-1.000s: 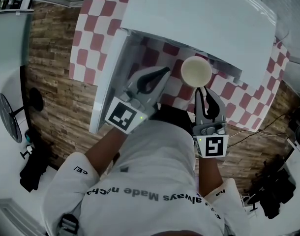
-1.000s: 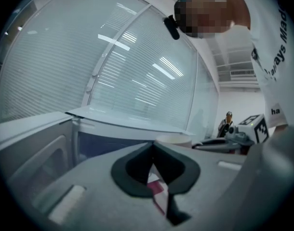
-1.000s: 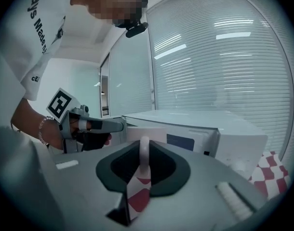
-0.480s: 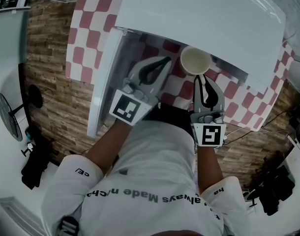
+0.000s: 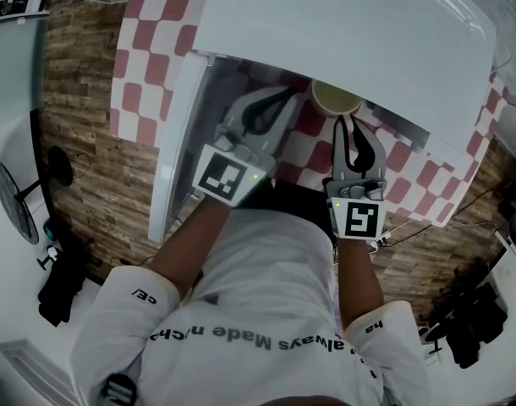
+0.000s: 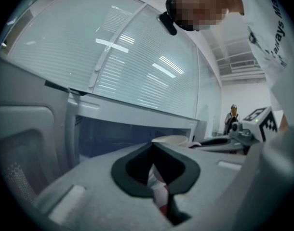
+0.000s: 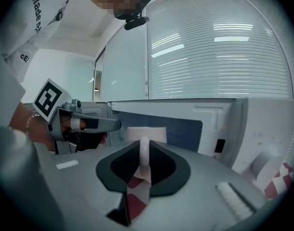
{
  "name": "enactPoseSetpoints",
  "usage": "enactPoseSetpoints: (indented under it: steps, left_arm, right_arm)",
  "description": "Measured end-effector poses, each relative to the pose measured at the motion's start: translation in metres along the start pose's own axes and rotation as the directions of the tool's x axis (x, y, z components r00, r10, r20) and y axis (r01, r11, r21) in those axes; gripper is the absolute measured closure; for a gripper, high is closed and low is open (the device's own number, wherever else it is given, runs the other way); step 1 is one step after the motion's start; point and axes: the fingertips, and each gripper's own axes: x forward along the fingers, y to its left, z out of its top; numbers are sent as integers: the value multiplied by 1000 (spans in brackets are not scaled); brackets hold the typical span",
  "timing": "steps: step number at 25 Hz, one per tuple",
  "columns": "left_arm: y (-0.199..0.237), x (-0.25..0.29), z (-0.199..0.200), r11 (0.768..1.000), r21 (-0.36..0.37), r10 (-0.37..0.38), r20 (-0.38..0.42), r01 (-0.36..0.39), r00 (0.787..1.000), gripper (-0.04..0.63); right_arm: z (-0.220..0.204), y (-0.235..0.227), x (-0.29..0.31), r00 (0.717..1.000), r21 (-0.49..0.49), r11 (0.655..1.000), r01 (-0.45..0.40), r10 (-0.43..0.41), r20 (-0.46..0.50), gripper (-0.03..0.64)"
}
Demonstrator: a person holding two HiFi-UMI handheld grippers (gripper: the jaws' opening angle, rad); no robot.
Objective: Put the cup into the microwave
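my right gripper [image 5: 349, 127] clamped on the cream cup [image 5: 336, 100] by its handle, cup at open microwave [image 5: 351, 32] mouth, my left gripper [image 5: 279, 101] pinched closed on nothing, near the door [image 5: 180, 134]

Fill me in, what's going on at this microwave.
A person stands at the open microwave with a gripper in each hand. The right gripper is shut on the handle of a cream cup, holding it at the microwave's mouth, partly under its top. The left gripper is shut on nothing and hangs beside it, near the open door. The cup does not look set down yet.
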Motion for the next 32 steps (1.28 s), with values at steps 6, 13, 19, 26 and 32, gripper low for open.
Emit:
enactPoseSetpoints:
  steps: [6, 13, 19, 26, 32]
  left_arm:
    - [6, 6, -8, 1000, 12, 2, -13, -2, 1000, 591]
    - [9, 11, -15, 1000, 21, 3, -15, -3, 1000, 591]
    - [16, 17, -17, 999, 29, 18, -9, -18, 1000, 591]
    - [26, 24, -18, 999, 24, 34, -2, -34, 999, 591]
    - [32, 33, -19, 999, 25, 48, 9, -48, 999, 591]
  right_arm:
    - [12, -4, 13, 995, 23, 999, 27, -29, 93, 578]
    - [-1, -9, 24, 997, 4, 998, 59, -59, 52, 578]
    - [-4, -13, 32, 995, 2, 998, 65, -65, 81, 578]
    - [-6, -20, 44, 994, 4, 997, 82, -82, 78, 578]
    - [-9, -25, 54, 993, -1, 996, 86, -86, 76, 578]
